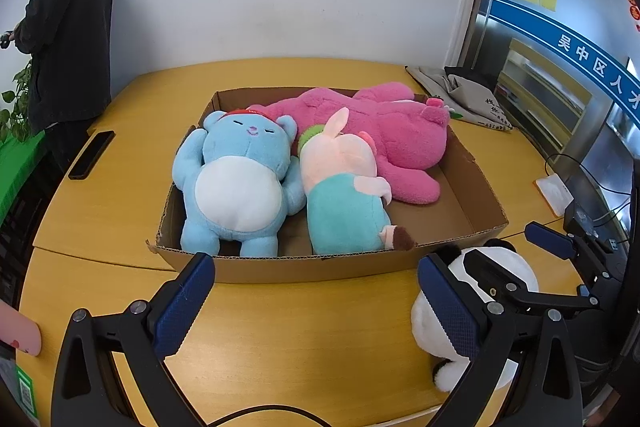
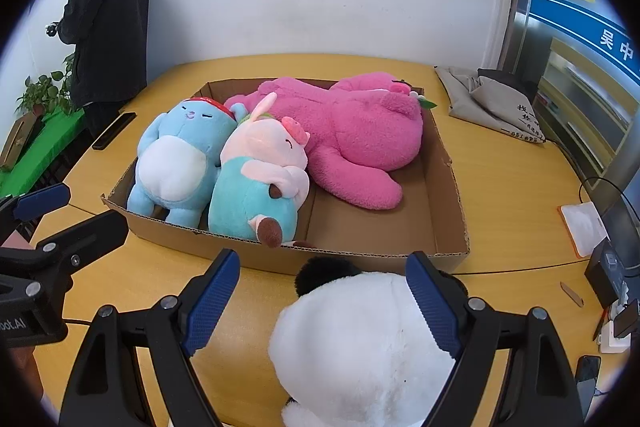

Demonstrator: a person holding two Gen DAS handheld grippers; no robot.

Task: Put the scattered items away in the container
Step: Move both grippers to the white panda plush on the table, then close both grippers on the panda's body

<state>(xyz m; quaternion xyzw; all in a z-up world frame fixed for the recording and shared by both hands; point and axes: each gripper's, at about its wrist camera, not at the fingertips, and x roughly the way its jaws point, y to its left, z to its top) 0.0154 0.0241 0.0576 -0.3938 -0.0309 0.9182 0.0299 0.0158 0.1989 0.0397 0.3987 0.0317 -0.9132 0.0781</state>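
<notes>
Phone (image 1: 91,155) lies left of cardboard box (image 1: 320,269).

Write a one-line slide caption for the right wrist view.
Open right claw hovers around the panda plush on the table, before a cardboard box holding three plush toys.

Wide-spread right claw (image 2: 324,303) straddles panda plush (image 2: 360,347) before cardboard box (image 2: 452,187)
</notes>
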